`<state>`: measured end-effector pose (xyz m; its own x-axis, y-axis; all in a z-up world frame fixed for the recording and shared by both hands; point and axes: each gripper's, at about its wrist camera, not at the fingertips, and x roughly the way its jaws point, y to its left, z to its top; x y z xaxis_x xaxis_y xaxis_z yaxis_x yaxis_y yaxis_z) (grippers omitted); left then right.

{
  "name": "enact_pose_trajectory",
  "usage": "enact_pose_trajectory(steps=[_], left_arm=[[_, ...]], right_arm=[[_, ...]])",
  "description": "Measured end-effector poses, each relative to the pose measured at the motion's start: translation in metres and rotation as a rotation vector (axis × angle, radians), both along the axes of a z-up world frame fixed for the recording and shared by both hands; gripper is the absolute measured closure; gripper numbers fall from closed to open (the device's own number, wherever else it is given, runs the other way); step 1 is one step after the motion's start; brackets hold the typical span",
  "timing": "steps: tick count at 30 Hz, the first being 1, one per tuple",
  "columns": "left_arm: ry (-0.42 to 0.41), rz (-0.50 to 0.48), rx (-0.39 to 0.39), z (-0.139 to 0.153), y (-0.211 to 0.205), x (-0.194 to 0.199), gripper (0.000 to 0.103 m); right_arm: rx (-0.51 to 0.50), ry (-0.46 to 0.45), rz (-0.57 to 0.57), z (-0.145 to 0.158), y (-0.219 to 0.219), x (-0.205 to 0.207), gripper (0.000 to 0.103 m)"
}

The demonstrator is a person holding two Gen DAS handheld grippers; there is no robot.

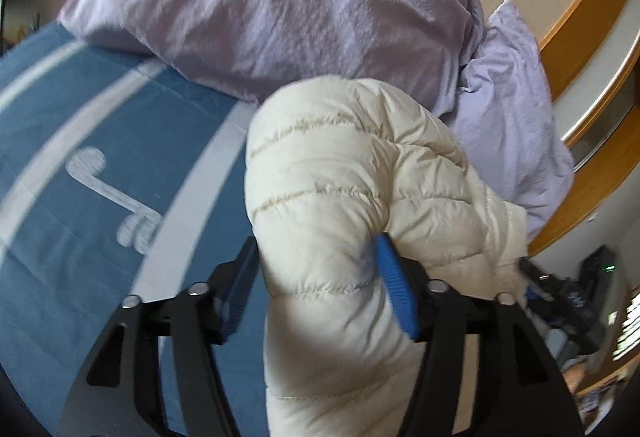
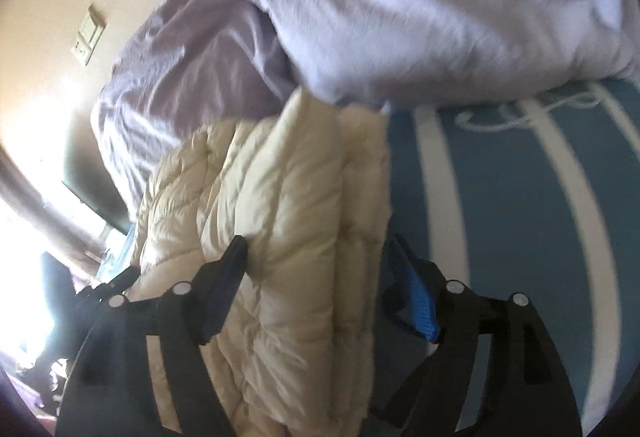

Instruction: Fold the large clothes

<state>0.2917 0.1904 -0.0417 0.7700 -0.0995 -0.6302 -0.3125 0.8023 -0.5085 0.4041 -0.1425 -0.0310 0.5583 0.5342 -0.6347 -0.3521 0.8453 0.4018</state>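
My left gripper (image 1: pixel 318 257) and right gripper (image 2: pixel 320 261) both stand wide, pads loose beside the cream puffer jacket (image 1: pixel 340 177) bunched between them on the blue striped bedspread (image 1: pixel 80 197); 2 lilac pillows (image 1: pixel 260 5) lie beyond, by the wall.

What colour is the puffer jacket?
Cream puffer jacket, quilted in stitched bands; clearest in the left wrist view.

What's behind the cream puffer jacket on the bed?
Behind the cream puffer jacket lie lilac pillows on the blue striped bedspread. Their lower edges are hidden by the jacket.
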Motion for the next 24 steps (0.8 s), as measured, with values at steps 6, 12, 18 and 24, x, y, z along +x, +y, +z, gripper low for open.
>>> enact_pose_trajectory(steps=[6, 12, 18, 24], left_arm=[[0.022, 0.041, 0.126, 0.014, -0.008, 0.001, 0.02], [0.005, 0.07, 0.269, 0.027, -0.03, 0.013, 0.01], [-0.033, 0.054, 0.438, 0.034, -0.059, 0.028, 0.004], [0.01, 0.009, 0.561, 0.016, -0.075, 0.045, 0.004]], right_arm=[[-0.126, -0.138, 0.008, 0.025, 0.031, -0.02, 0.02], [-0.223, -0.242, 0.026, 0.029, 0.078, -0.027, 0.016], [-0.302, -0.323, -0.006, 0.011, 0.097, -0.024, 0.012], [-0.353, -0.305, 0.008, -0.014, 0.103, -0.014, 0.009]])
